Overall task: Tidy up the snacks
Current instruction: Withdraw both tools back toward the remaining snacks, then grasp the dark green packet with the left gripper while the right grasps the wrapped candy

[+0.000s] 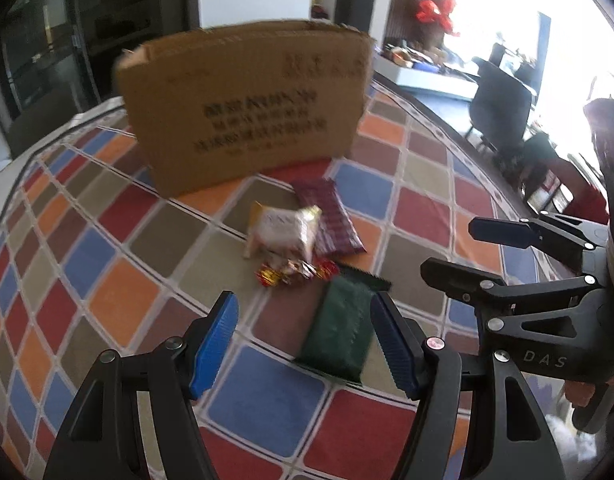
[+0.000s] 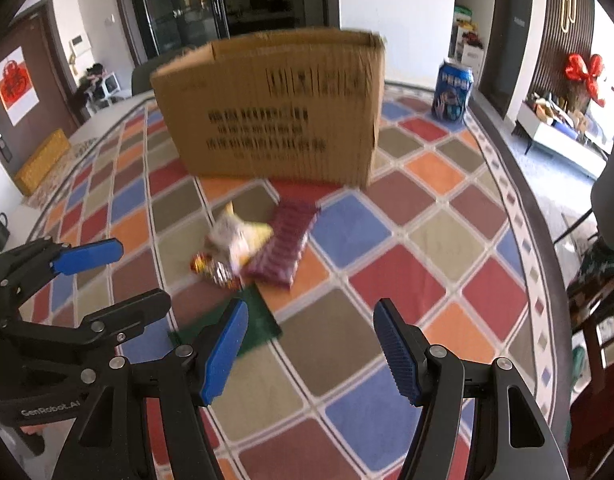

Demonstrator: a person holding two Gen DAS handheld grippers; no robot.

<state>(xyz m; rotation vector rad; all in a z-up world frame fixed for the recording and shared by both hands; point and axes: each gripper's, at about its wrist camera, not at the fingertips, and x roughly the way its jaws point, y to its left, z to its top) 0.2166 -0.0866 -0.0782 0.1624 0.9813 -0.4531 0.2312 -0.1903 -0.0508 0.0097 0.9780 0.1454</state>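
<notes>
Grippers: you are holding the left gripper [image 1: 305,344] and right gripper [image 2: 309,346] half open, both empty | Target: green packet [image 1: 339,330] is lying lower centre, between your left fingers, long axis pointing toward the cardboard box [image 1: 243,104] | Nearer: left.

The right gripper [image 2: 311,344] stands open over the checkered tablecloth [image 2: 387,280], nothing between its blue pads. At 12 o'clock is a cardboard box [image 2: 275,108], with a blue can [image 2: 451,90] at 1 o'clock. Snack packets lie before the box: maroon packet [image 2: 285,246], pale packet [image 2: 237,236], green packet [image 2: 259,320]. At 9 o'clock is the left gripper [image 2: 119,276], open.
</notes>
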